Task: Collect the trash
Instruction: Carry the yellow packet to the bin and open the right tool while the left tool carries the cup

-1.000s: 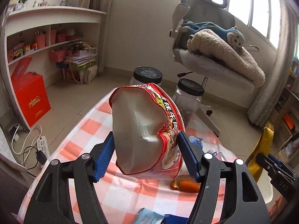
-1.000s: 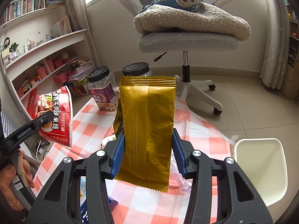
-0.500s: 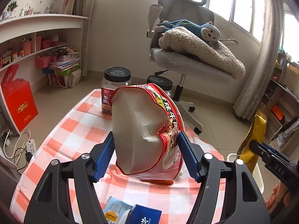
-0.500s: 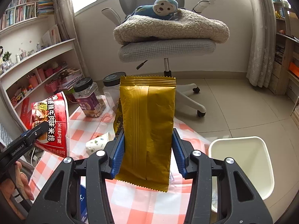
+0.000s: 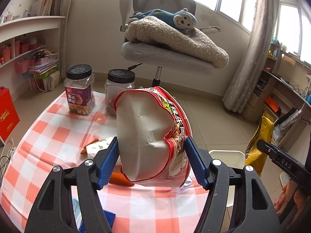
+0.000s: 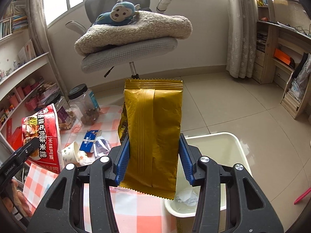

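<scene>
Carrying two items of trash: my left claw [image 5: 152, 163] clamped on the torn red noodle bowl [image 5: 153, 136], my right claw [image 6: 153, 160] on the gold wrapper [image 6: 153, 134], both swung off the bench [image 5: 52, 136] toward the white bin [image 6: 236, 147] (now under the wrapper), so dropping looks next.

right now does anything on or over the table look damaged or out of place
The red noodle packet clamped in the left gripper is torn open and crumpled, its white inside showing. On the checked tablecloth a paper cup lies tipped on its side among loose wrappers. The gold packet in the right gripper looks intact.
</scene>
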